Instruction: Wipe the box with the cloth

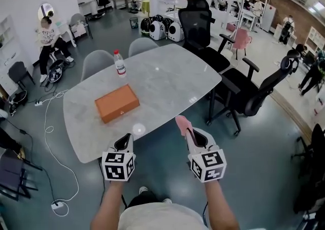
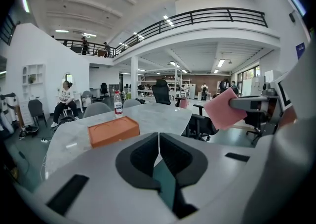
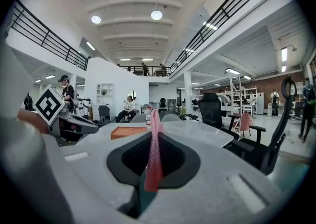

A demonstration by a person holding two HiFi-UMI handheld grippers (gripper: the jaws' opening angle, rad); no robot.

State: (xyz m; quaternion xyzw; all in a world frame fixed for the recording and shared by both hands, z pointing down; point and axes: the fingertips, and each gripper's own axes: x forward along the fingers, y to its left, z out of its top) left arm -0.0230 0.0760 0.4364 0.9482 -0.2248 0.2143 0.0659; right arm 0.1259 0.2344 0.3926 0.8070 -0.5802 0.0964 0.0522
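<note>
Closest to me, my left gripper [image 1: 125, 144] is closed on nothing, while my right gripper [image 1: 189, 133] pinches the pink cloth [image 1: 181, 123] edge-on. A flap stands free above the jaws, which I judge leaves it ready for wiping. Both hover short of the grey table [image 1: 167, 84]. On it, well ahead, the orange box [image 1: 117, 103] lies flat near a water bottle [image 1: 120, 64].

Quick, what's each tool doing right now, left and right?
Left tool: closed, nothing in it.
Right tool: closed on the pink cloth.
</note>
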